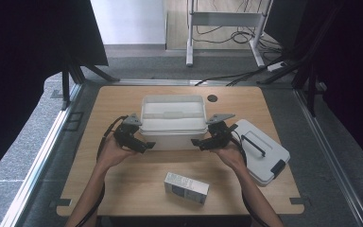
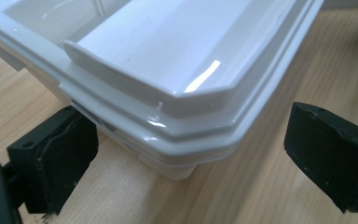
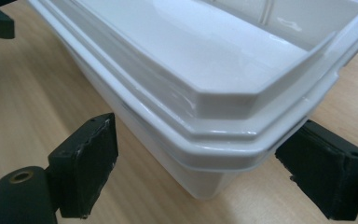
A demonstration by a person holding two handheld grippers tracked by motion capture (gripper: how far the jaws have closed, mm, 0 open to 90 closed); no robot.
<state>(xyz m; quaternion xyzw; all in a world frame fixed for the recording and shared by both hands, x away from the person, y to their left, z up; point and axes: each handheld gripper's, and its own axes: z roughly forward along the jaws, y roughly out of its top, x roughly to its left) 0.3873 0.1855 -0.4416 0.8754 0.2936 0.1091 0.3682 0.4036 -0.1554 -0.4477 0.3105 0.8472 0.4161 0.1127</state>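
Observation:
An open white plastic box [image 1: 172,132] stands in the middle of the wooden table [image 1: 123,184], with a white inner tray [image 1: 172,108] seated in its top. My left gripper [image 1: 146,144] is at the box's near left corner, and my right gripper [image 1: 196,143] at its near right corner. In the left gripper view the box's corner [image 2: 168,116] lies between wide jaws; one pad [image 2: 51,158] sits under the rim and the other stands apart. In the right gripper view the corner [image 3: 205,140] also sits between spread jaws, with one pad [image 3: 84,168] off the wall. Both grippers are open.
The box's white lid [image 1: 264,151], with a black handle and latch, lies flat at the right of the table. A small grey and white carton [image 1: 186,187] lies near the front edge. A round cable hole [image 1: 212,98] is behind the box.

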